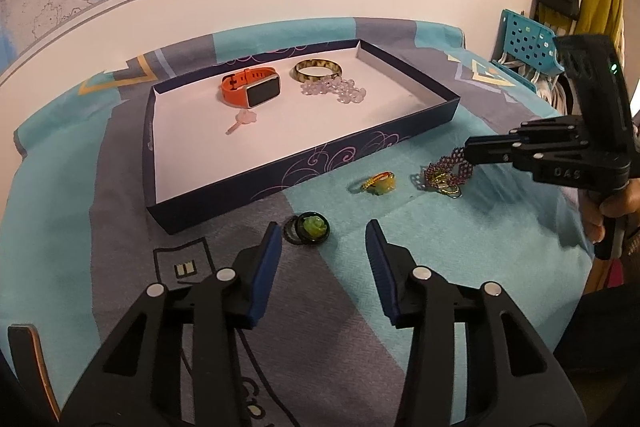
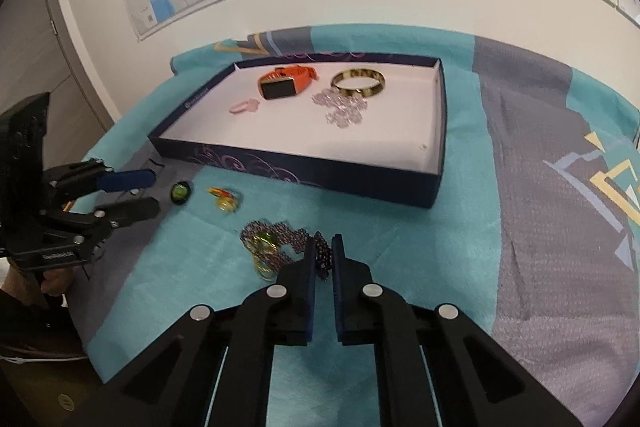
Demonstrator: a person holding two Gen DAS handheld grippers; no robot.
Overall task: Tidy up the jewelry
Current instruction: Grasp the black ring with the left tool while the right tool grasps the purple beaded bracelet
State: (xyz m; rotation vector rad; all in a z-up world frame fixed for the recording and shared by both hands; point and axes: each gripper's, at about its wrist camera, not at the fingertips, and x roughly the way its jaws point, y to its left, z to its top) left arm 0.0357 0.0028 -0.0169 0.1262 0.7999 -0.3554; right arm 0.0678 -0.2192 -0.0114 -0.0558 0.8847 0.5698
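Patterned blanket [image 2: 520,187] spread below wall map. Watch [image 1: 250,89], bangle [image 1: 318,70], pale chain already laid in tray [image 1: 304,167]. Beaded bracelet [image 2: 280,239] pinched by right gripper [image 2: 324,255], not yet lifted. Two rings [image 1: 308,227] left beside tray. Left gripper [image 1: 324,243] jaws spread, empty.

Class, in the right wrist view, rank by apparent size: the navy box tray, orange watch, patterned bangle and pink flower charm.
1. Navy box tray
2. Orange watch and patterned bangle: alike, unranked
3. Pink flower charm
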